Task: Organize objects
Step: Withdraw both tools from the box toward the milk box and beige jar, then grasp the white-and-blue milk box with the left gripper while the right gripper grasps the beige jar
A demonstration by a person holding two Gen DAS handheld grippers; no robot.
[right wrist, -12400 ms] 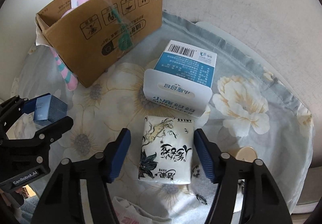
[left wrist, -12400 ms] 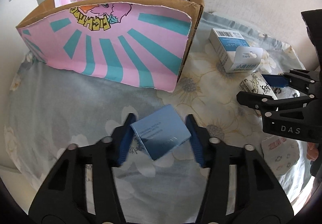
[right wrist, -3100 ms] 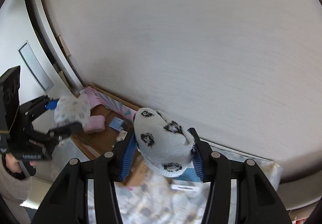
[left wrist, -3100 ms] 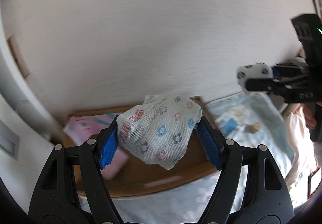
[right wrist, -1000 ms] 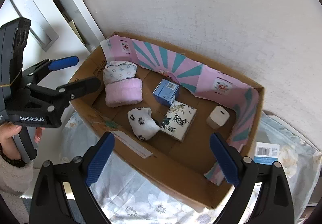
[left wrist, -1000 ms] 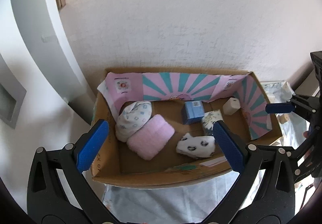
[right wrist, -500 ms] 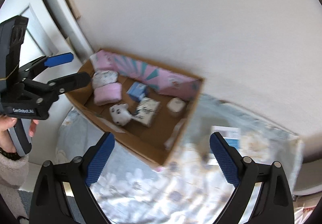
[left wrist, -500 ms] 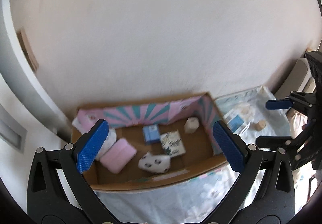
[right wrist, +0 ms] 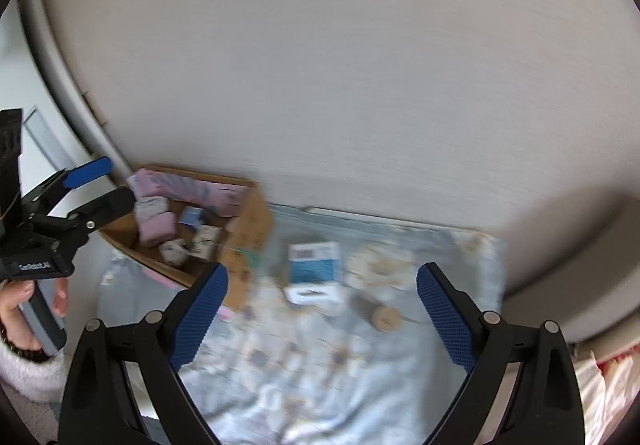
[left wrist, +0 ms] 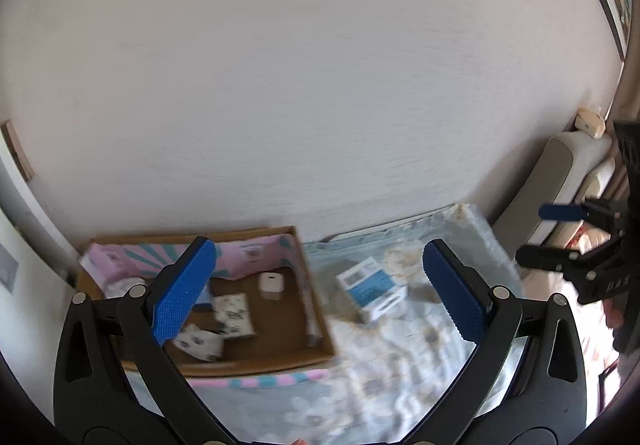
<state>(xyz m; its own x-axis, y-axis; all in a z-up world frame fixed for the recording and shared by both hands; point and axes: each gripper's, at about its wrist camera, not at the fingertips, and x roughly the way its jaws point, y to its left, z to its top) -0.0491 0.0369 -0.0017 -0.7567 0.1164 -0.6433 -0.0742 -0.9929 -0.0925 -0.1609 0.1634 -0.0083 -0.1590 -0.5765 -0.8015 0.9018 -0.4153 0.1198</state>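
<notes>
Plainly, both sets of fingers stand wide apart with nothing between them: the left gripper (left wrist: 320,291) and the right gripper (right wrist: 322,317) each hover well above the bed (right wrist: 304,373), empty.

The main risk, as I judge it, lies in the descent. Both views are smeared, so a drop onto the blue-and-white box (right wrist: 314,269) could land off-centre, and a finger could shove it across the flowered sheet instead of straddling it. The small round wooden piece (right wrist: 385,318) looks likely to roll if it is nudged. The two grippers hang near each other, so both going for the same item could knock them together.

In the right wrist view the blue-and-white box lies between the fingers but far below them, near the bed's wall-side edge, with the round piece just beside it toward the right finger. The cardboard box (left wrist: 280,361), already holding several items, sits at the bed's left end against the wall.
</notes>
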